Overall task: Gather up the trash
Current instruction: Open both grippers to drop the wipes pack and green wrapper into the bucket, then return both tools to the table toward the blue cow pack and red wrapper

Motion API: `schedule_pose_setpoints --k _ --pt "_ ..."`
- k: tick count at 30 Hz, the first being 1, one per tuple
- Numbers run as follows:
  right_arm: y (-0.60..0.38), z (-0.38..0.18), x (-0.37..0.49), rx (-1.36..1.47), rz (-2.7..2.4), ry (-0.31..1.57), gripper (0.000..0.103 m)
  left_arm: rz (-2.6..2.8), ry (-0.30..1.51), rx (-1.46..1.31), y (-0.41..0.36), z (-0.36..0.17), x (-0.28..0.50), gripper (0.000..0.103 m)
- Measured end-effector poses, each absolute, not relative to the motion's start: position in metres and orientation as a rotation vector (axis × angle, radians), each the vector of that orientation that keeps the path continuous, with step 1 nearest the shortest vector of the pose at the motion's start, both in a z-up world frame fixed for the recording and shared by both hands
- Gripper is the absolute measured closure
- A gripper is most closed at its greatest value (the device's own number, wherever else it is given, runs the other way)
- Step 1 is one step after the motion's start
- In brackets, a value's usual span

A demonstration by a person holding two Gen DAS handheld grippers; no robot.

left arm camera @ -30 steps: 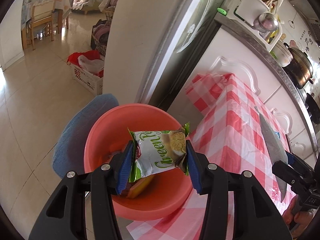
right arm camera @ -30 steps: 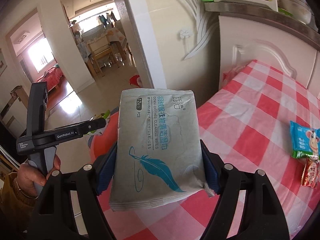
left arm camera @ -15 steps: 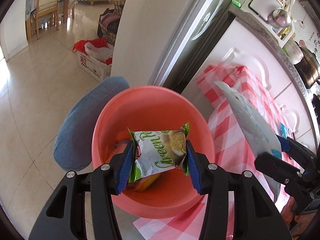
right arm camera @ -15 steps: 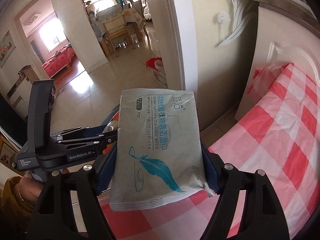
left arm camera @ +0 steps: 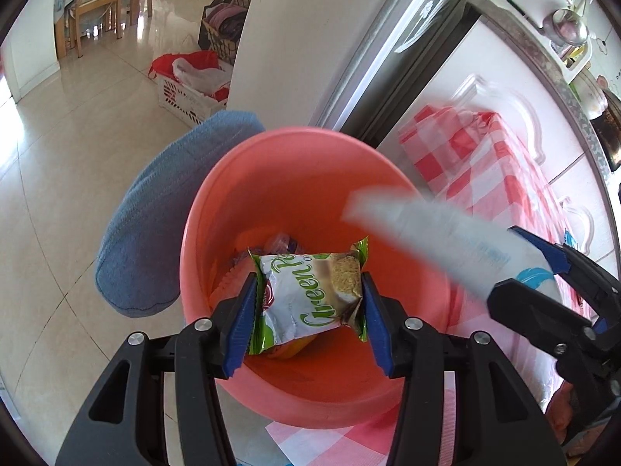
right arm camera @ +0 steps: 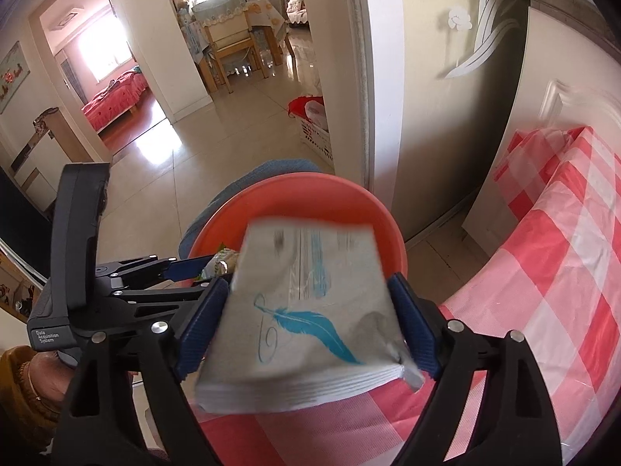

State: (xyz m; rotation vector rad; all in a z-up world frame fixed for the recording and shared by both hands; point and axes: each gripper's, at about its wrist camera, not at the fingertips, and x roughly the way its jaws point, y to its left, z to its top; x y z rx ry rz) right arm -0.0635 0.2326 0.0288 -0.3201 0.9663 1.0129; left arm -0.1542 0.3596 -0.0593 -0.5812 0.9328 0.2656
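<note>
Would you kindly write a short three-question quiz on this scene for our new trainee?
1. True or false: the snack packet between the left tool's pads hangs over the pink bucket.
2. What picture is printed on the wipes pack in the right tool?
3. The cloth on the table is: A) plain blue, B) red and white checks, C) green stripes.

Key: 1 true. 2 a blue feather. 3 B.
</note>
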Motion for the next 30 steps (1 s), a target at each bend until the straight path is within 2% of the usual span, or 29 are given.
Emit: schedule_pose_setpoints --k 4,6,8,16,18,21,30 --pt "0.227 0.033 -0.065 -0.301 1.011 0.952 0.018 0.267 0.94 -0.585 0.361 -0.063 -0.154 0.047" --pt "0.22 0.034 -0.066 -0.284 1.005 0.946 0.018 0.258 0.935 -0.589 0.361 -0.064 -0.154 0.037" --pt "0.214 0.035 -0.065 -0.265 0.993 0.937 0.018 0.261 0.927 -0.583 0.361 -0.062 -0.154 0.034" --pt "0.176 0.045 -0.054 -0.151 0.945 0.926 0.016 0.28 0.907 -0.592 0.363 -0.054 -0.156 0.031" --pt "0.167 0.046 -0.051 -0.126 0.93 0.927 0.011 0.279 0.902 -0.59 0.362 -0.051 -0.156 0.027" --pt "0.159 0.046 -0.049 -0.096 0.92 0.937 0.011 0.277 0.892 -0.587 0.36 -0.046 -0.157 0.023" --pt "0.125 0.055 -0.052 -0.016 0.889 0.911 0.011 0.227 0.884 -0.554 0.337 -0.026 -0.15 0.022"
